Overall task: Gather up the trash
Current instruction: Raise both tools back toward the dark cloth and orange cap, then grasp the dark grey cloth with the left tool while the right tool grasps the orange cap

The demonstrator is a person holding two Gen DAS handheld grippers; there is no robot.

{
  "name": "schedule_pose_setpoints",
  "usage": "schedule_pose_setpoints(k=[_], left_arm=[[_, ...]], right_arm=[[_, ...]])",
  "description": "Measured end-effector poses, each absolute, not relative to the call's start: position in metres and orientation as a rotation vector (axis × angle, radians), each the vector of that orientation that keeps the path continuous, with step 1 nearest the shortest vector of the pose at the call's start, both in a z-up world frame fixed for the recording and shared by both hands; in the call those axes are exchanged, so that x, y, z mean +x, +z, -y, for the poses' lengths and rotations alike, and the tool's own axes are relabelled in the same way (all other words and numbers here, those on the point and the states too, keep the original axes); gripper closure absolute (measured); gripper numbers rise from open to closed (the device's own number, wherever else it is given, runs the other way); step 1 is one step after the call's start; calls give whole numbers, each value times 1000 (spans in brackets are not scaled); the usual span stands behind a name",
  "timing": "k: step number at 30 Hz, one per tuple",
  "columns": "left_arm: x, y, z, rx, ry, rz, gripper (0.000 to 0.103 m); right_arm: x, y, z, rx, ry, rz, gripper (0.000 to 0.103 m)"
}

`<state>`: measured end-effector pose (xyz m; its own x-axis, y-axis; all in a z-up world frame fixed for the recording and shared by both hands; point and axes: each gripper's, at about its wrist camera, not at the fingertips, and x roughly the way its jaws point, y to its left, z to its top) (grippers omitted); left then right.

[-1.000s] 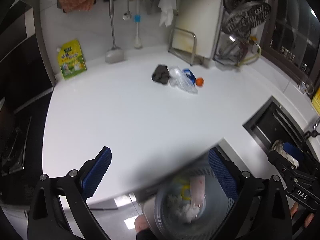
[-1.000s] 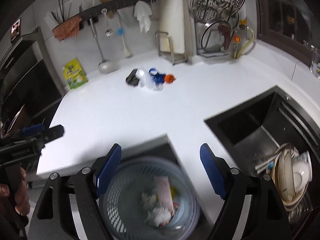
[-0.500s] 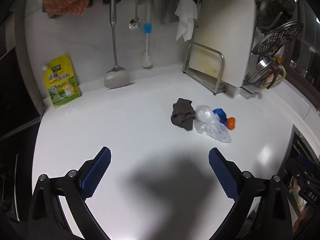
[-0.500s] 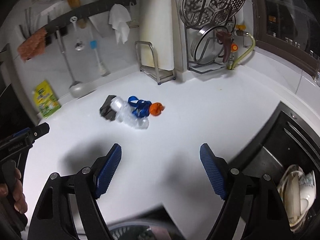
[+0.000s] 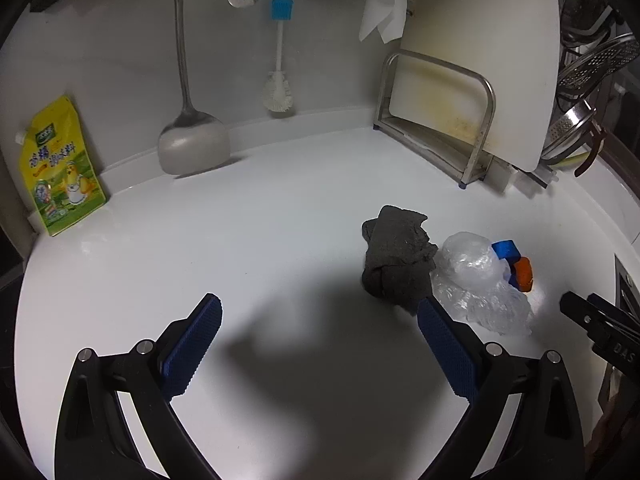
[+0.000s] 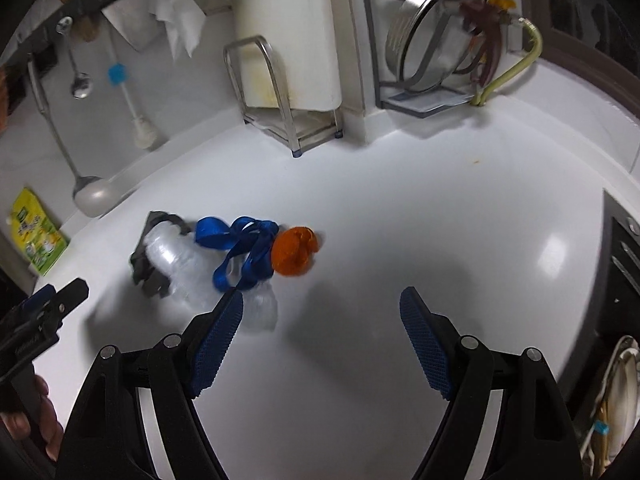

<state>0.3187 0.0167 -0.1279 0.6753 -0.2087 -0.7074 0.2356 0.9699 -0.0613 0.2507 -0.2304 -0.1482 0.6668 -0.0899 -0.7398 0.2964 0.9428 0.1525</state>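
A small pile of trash lies on the white counter (image 5: 240, 248): a dark grey crumpled cloth (image 5: 396, 258), a crushed clear plastic bottle (image 5: 478, 280), a blue ribbon (image 6: 240, 246) and an orange peel piece (image 6: 294, 254). My left gripper (image 5: 320, 340) is open and empty, low over the counter, with the pile just ahead to its right. My right gripper (image 6: 320, 328) is open and empty, just short of the orange piece and the ribbon; the bottle (image 6: 180, 268) lies by its left finger.
A yellow refill pouch (image 5: 60, 168) leans at the back left. A ladle (image 5: 192, 136) and a brush (image 5: 278, 80) hang on the wall. A cutting board in a metal rack (image 5: 452, 120) stands behind the pile. The sink (image 6: 624, 264) lies to the right.
Both grippers have moved up from over the trash basket and forward across the counter toward the pile. The basket has left view. Both stay open and empty.
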Motion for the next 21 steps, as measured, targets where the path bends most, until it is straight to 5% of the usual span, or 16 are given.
schedule_pose_setpoints(k=[18,21], left_arm=[[338,-140,-5,45,-296,-820,7],[339,-141,-4,47,-298,-824,7]], right_arm=[[303,-172,231,193,-239,-869,26],[305,-173,228,184,-212,-874,46]])
